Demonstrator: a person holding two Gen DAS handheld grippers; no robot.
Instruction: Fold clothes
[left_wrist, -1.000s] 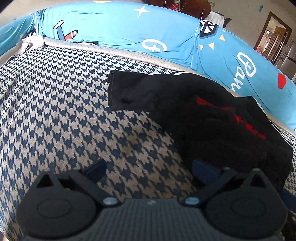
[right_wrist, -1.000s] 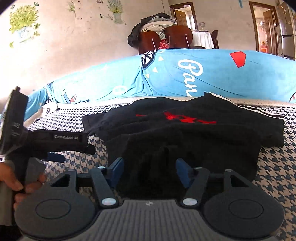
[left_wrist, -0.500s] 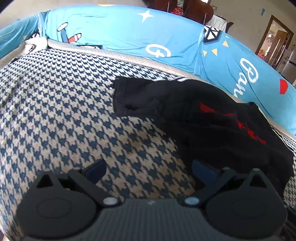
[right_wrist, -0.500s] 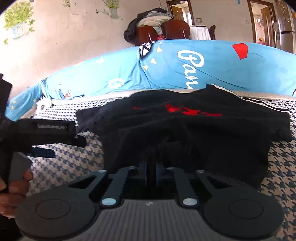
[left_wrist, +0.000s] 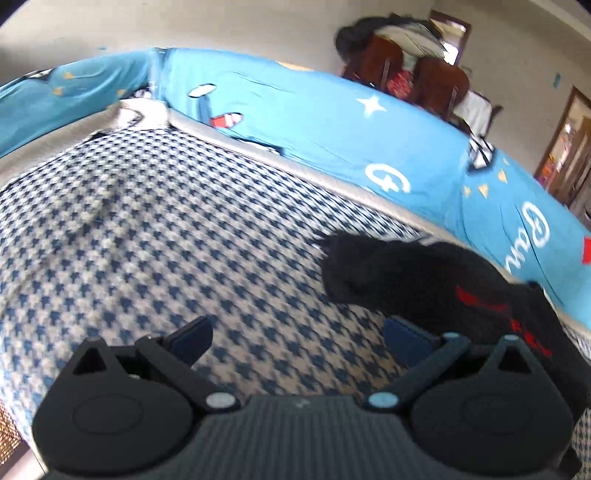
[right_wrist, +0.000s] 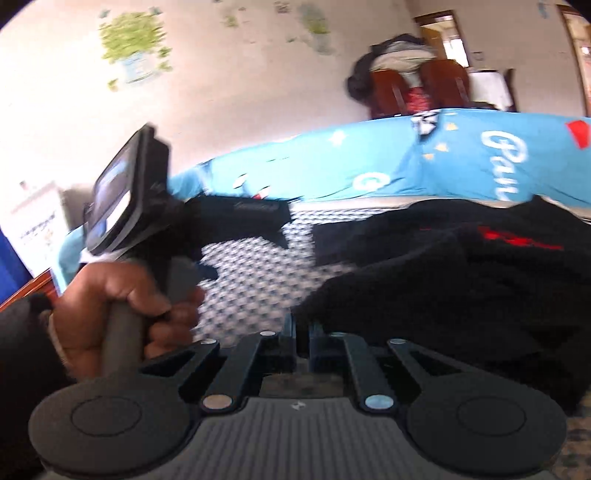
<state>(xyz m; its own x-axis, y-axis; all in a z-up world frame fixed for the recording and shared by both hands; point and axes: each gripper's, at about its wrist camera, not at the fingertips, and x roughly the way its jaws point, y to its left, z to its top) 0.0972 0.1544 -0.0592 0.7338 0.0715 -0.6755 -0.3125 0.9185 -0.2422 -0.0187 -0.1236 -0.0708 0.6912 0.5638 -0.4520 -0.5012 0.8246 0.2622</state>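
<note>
A black garment with red print (right_wrist: 461, 280) lies rumpled on the houndstooth bed cover (right_wrist: 251, 273). My right gripper (right_wrist: 301, 332) is shut on the garment's near edge, with the cloth bunched up between its fingertips. In the left wrist view the same garment (left_wrist: 443, 288) fills the lower right. My left gripper (left_wrist: 299, 338) stands open over bare cover, its right blue pad (left_wrist: 406, 338) close beside the cloth, with nothing between the fingers. A person's hand (right_wrist: 110, 302) holds the left gripper's handle at the left of the right wrist view.
A blue printed quilt (left_wrist: 332, 122) runs along the far side of the bed behind the garment. Beyond it stand wooden chairs (left_wrist: 424, 74) piled with clothes, and a doorway at the far right. The houndstooth cover (left_wrist: 166, 240) stretches away to the left.
My right gripper went from open to shut on the garment's near edge and swung left with it. My left gripper, still open, moved left, so the garment slid rightward in its view.
</note>
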